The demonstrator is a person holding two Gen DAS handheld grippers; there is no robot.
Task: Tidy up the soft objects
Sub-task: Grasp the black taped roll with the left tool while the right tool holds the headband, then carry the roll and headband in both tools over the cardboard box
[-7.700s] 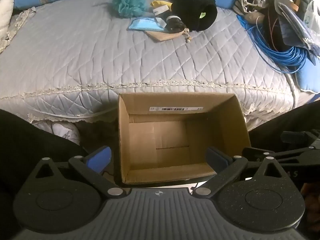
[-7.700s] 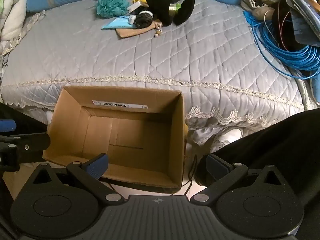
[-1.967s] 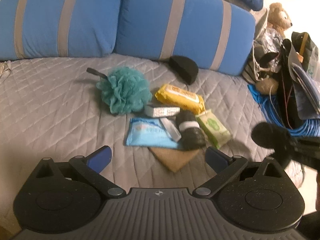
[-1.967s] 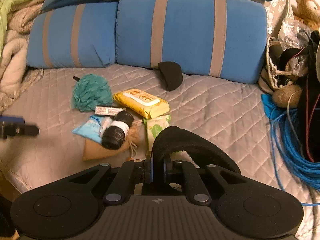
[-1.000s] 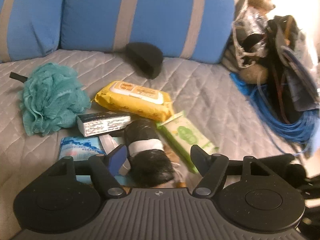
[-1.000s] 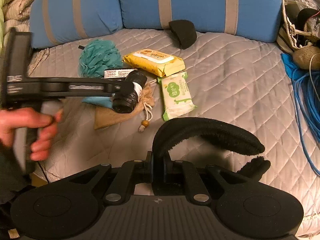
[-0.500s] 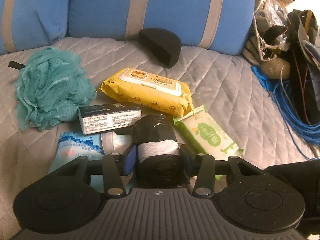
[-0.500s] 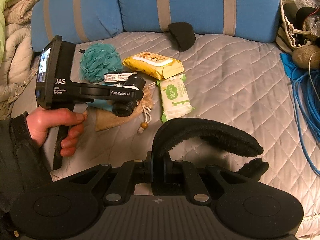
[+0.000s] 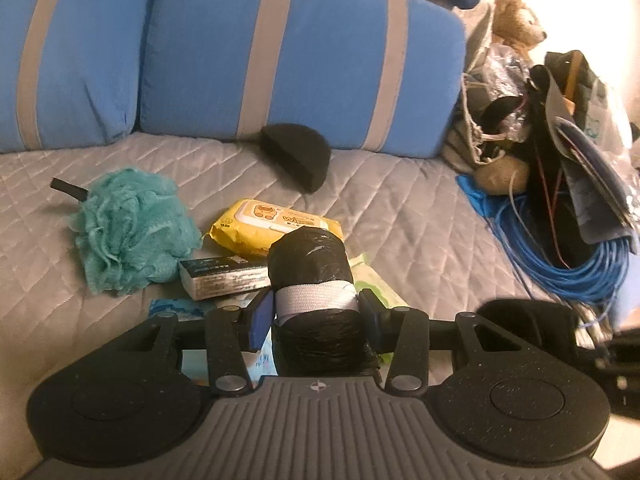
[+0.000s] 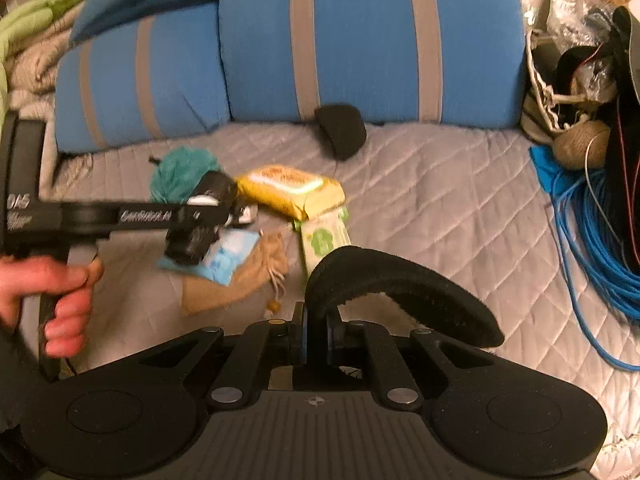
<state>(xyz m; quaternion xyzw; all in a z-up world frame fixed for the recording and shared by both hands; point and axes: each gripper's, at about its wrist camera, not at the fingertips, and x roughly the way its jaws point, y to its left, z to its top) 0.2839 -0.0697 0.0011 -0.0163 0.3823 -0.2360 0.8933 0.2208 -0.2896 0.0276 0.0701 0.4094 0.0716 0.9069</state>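
On the grey quilted bedspread point(image 9: 400, 208), in front of two blue pillows with grey stripes point(image 9: 304, 56), lies a loose cluster of soft goods. A teal mesh bath sponge point(image 9: 132, 232) sits at the left of the cluster; just beside it is a small boxed item with printed text point(image 9: 222, 280), and behind that a yellow wipes pack point(image 9: 272, 228). A green wipes pack point(image 10: 324, 236) touches the yellow pack's near end. A light blue packet point(image 10: 230, 256) rests partly on a tan drawstring pouch point(image 10: 240, 280). A black half-round foam piece point(image 9: 296, 156) lies apart, against the pillow base. Along the right edge of the bed, a coil of blue cable point(image 9: 576, 268), dark bags and a stuffed bear point(image 9: 516, 12) are piled together. Cream and green bedding point(image 10: 28, 40) is heaped at the far left.

Left gripper point(image 9: 316, 316): jaws partly closed, blue pads pressing both sides of a black wrapped roll with a pale band point(image 9: 312, 276). In the right wrist view the roll hangs clear above the blue packet, and the person's hand point(image 10: 52, 292) grips the tool's handle; this part of the picture is blurred.

Right gripper point(image 10: 315, 340): jaws nearly together, pinching one end of a black fleece headband point(image 10: 400, 284), which arches to the right above the bedspread, its pale lining showing underneath.
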